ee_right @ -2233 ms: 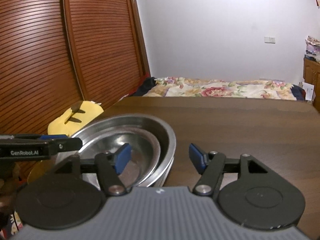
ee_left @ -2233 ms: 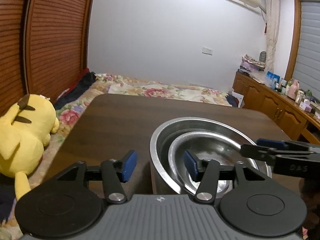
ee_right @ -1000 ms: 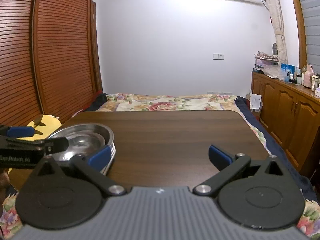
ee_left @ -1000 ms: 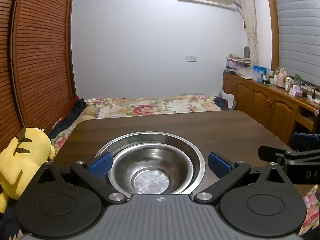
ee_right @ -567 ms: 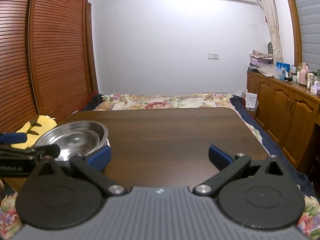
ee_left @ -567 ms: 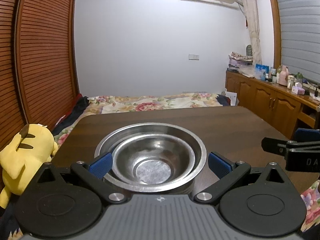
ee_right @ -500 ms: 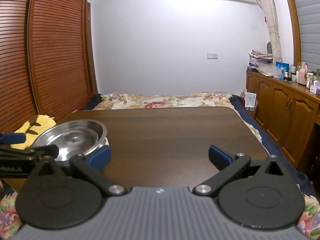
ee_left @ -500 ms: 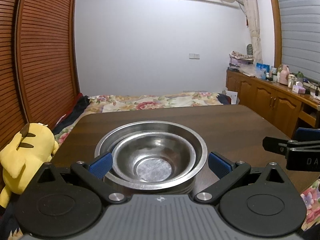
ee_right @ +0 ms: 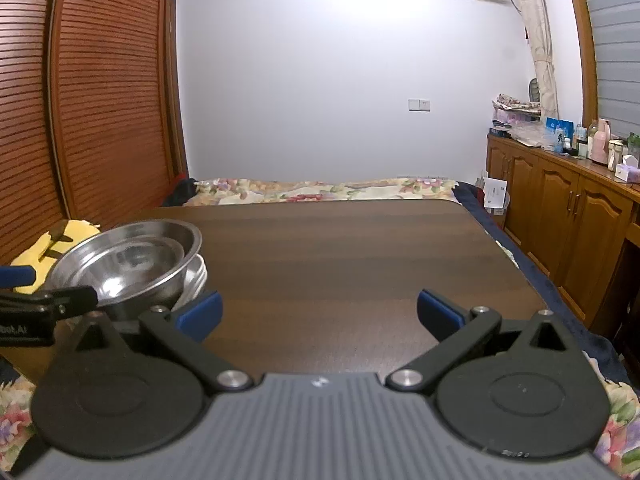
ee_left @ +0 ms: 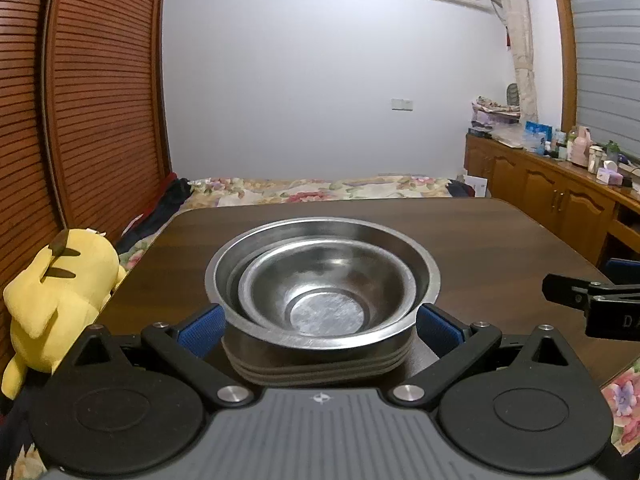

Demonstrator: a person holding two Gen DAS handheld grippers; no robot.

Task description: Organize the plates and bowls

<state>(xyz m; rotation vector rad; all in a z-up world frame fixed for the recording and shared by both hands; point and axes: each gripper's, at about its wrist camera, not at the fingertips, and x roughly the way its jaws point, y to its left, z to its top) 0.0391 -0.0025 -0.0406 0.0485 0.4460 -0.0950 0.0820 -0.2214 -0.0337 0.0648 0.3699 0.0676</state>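
A dark brown wooden table [ee_left: 500, 248] carries the whole stack at its near left corner — at about 9 o'clock in the right wrist view. Lowest is a pile of round steel plates [ee_left: 320, 368], seen as grey ribbed edges; on them sits a large round stainless-steel bowl [ee_left: 420, 264], and inside that a smaller stainless-steel bowl [ee_left: 328, 292], nested slightly off-centre toward 8 o'clock.

The left gripper [ee_left: 320, 326] has its blue-padded fingers spread wide, one on each side of the stack at 9 and 3 o'clock, just beside the plates; whether the pads touch metal cannot be told. It grips nothing.

The right gripper [ee_right: 319, 312] is likewise spread wide and empty — it hangs over bare tabletop, with the bowls near its left pad at 10 o'clock.

A yellow plush toy [ee_left: 56, 288] lies off the table's left edge, on a floral bedspread [ee_left: 320, 190] that runs past the far edge at 12 o'clock.
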